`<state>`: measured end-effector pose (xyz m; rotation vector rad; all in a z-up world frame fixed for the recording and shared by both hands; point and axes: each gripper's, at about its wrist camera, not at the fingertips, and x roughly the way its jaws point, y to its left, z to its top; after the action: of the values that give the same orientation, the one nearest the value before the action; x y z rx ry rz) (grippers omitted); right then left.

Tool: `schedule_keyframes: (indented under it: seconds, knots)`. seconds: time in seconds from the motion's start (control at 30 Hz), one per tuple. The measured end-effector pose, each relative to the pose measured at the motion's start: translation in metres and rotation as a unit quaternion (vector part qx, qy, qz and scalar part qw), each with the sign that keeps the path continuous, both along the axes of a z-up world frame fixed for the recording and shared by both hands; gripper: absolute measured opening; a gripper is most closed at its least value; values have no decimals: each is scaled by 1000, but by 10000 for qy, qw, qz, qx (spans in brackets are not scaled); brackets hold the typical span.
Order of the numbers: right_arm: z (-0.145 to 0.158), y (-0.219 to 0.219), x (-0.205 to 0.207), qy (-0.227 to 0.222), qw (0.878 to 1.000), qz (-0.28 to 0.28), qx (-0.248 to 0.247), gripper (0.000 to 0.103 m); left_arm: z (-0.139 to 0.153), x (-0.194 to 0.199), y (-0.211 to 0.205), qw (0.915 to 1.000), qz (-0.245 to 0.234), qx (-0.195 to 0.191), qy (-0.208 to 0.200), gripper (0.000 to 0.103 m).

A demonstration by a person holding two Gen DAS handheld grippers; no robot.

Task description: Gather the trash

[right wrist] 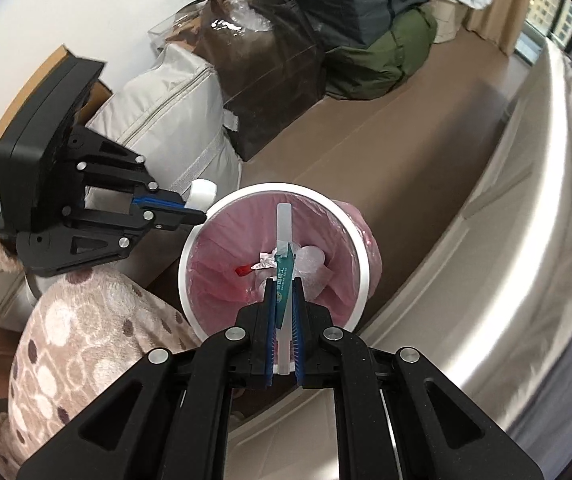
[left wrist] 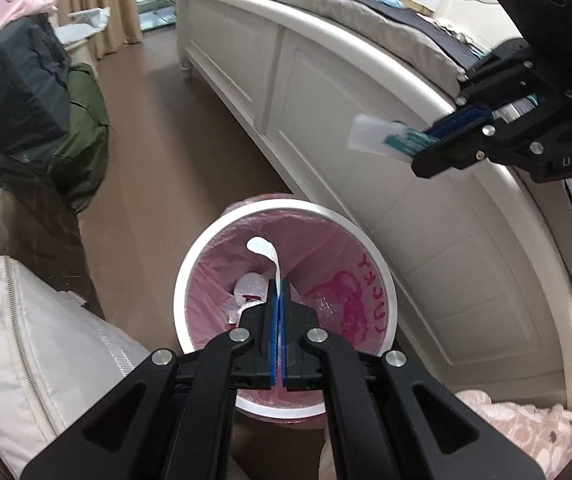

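Observation:
A white round trash bin (left wrist: 382, 276) with a pink liner stands on the brown floor beside the bed; it also shows in the right wrist view (right wrist: 360, 280). Crumpled trash (left wrist: 248, 288) lies inside. My left gripper (left wrist: 279, 284) is shut on a white scrap of trash (left wrist: 264, 250) and holds it over the bin's mouth; in the right wrist view it (right wrist: 200, 212) sits at the bin's left rim. My right gripper (right wrist: 285, 276) is shut on a teal and white flat wrapper (right wrist: 284, 240) above the bin; in the left wrist view it (left wrist: 426, 144) hangs up right.
A white bed frame (left wrist: 326, 92) runs along the bin's right. Grey, brown, black and green bags (right wrist: 270, 52) are stacked against the wall on the left. A spotted pink blanket (right wrist: 86, 332) lies near me. Brown floor (left wrist: 174, 152) stretches toward the curtains.

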<state>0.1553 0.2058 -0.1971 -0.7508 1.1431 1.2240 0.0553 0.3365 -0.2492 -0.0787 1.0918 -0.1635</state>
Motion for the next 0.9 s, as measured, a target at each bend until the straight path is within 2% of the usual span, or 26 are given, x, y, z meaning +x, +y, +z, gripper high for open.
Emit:
schedule_keyframes:
  seconds: [0.07,0.1,0.13,0.17,0.2,0.23,0.27,0.3,0.33,0.4,0.5,0.63,0.9]
  knots:
    - [-3,1,-3,-63,9997,227,-11,7,-2,1,0,9999,-126,54,0,2]
    - [-3,2,-5,-96,9995,309,-23,11,-4,1,-1,9997,-214,66,24,9]
    - [-3,1,-8,-198,9988,436,-34,20,-4,1,-2,9996,-271,99,41,16]
    - [-2,1,-10,-271,9984,504,-20,26,-3,1,-4,9992,-342,194,22,38]
    - [0,-1,-12,-382,9975,602,13,39,-3,-1,-5,9989,-373,271,-33,65]
    - [2,-3,-13,-426,9970,650,33,45,1,-3,-7,9984,-399,372,-143,75]
    - [6,-5,-15,-489,9962,712,53,46,5,-6,-10,9979,-425,415,-257,84]
    - [9,-8,-16,-520,9958,752,68,48,8,-8,-11,9976,-461,405,-323,85]
    - [15,-12,-18,-579,9949,817,99,54,11,-9,-13,9974,-498,391,-354,87]
    - [25,-18,-22,-693,9936,874,157,66,16,-9,-17,9970,-476,501,-343,97]
    - [47,-32,-30,-928,9908,923,347,78,28,-10,-25,9960,-454,670,-369,97]
    - [66,-44,-38,-1109,9882,935,499,86,44,-16,-37,9945,-469,814,-464,98]
    - [87,-58,-49,-1269,9860,831,698,92,69,-28,-51,9938,-378,861,-590,98]
